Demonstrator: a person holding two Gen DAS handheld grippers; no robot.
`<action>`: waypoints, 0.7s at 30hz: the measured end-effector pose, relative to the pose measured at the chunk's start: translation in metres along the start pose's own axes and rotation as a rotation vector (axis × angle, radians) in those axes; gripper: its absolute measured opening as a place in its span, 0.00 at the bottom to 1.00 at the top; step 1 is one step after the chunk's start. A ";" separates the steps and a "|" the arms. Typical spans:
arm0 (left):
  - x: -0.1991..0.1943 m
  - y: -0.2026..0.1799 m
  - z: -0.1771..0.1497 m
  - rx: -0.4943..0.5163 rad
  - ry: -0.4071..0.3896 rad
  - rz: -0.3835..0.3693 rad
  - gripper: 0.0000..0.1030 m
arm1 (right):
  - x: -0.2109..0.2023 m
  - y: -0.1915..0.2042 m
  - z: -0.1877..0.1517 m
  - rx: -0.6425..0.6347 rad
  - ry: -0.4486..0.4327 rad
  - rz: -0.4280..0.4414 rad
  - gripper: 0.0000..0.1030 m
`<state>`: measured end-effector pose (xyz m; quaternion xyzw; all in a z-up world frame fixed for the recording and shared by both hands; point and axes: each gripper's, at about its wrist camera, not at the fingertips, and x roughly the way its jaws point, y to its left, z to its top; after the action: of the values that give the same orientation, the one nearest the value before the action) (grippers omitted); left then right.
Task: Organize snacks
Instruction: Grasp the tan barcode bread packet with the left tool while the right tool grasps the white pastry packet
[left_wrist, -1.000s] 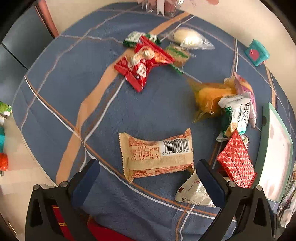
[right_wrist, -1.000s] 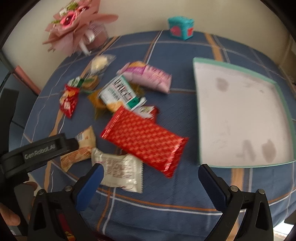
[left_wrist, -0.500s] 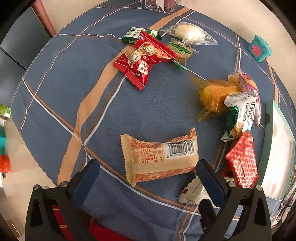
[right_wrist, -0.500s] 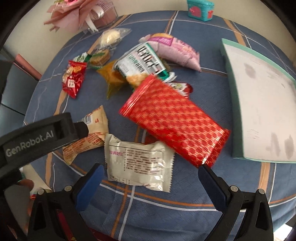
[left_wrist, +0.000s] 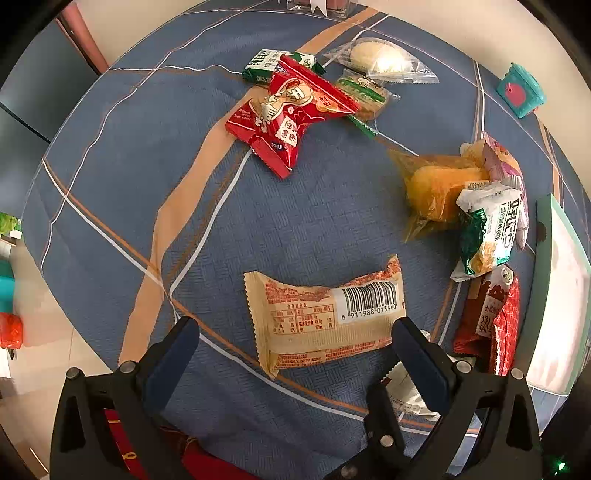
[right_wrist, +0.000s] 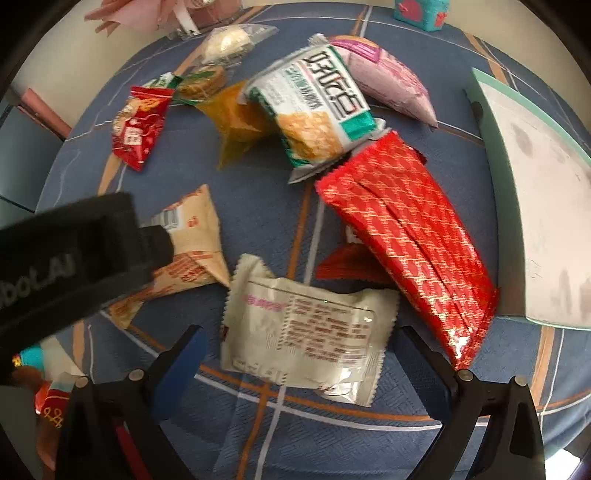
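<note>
Snacks lie scattered over the blue plaid table (left_wrist: 280, 221). Left gripper (left_wrist: 295, 343) hovers with jaws spread wide around the beige barcode packet (left_wrist: 325, 321) near the table's front edge, not touching it. Right gripper (right_wrist: 299, 350) hangs over the white packet (right_wrist: 306, 332), jaws spread as well, nothing pinched. The long red packet (right_wrist: 406, 236) lies just beside the white one, its far end under the green-and-white packet (right_wrist: 321, 110). The teal-rimmed tray (right_wrist: 495, 147) sits at the right edge.
</note>
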<state>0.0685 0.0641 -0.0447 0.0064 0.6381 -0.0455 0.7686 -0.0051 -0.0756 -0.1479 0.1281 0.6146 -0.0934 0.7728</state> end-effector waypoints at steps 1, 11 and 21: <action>0.002 0.000 0.001 0.003 0.002 -0.005 1.00 | 0.001 -0.001 0.000 0.009 0.000 0.000 0.98; 0.019 -0.024 0.003 0.038 -0.010 -0.013 1.00 | -0.006 -0.019 -0.007 0.036 -0.017 0.012 0.80; 0.039 -0.056 0.001 0.076 0.011 -0.020 0.90 | -0.024 -0.040 -0.013 0.047 -0.020 0.021 0.70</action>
<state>0.0719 0.0055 -0.0801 0.0295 0.6400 -0.0774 0.7639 -0.0342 -0.1099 -0.1303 0.1517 0.6030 -0.1007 0.7767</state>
